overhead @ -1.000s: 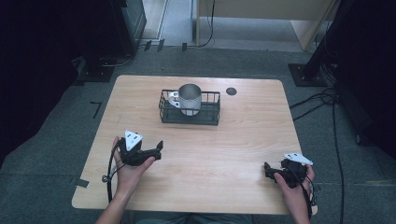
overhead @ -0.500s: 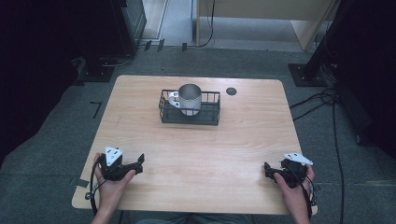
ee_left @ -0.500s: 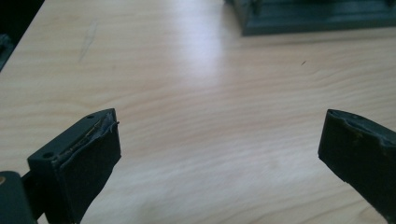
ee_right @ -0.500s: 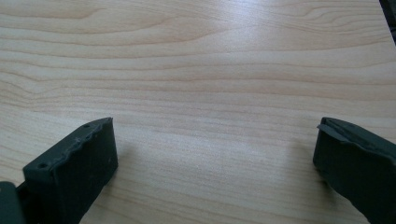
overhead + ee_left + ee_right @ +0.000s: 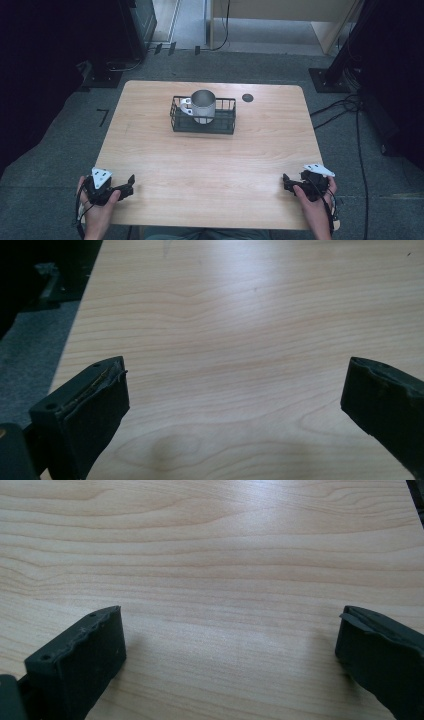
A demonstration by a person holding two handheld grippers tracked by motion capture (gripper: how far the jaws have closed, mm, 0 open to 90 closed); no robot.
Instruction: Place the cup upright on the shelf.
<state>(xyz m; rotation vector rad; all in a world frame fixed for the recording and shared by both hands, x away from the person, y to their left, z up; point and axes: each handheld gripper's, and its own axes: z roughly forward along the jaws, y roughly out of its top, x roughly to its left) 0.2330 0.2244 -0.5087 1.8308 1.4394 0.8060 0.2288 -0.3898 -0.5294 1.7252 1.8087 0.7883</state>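
Left gripper (image 5: pixel 131 183) agape; right gripper (image 5: pixel 286 182) agape — table (image 5: pixel 210 165).

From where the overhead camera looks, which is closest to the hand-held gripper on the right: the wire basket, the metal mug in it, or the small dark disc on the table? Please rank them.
Measured from the right hand-held gripper in the high view:
1. Small dark disc, at the far edge, right of the basket.
2. Wire basket, far middle of the table; its near right corner comes about as close as the disc, so those two are too close to call.
3. Metal mug, standing inside the basket, left of its centre.

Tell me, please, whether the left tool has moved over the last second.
Yes. The left tool has drawn back toward the person and outward to the table's near left corner, farther from the wire basket.
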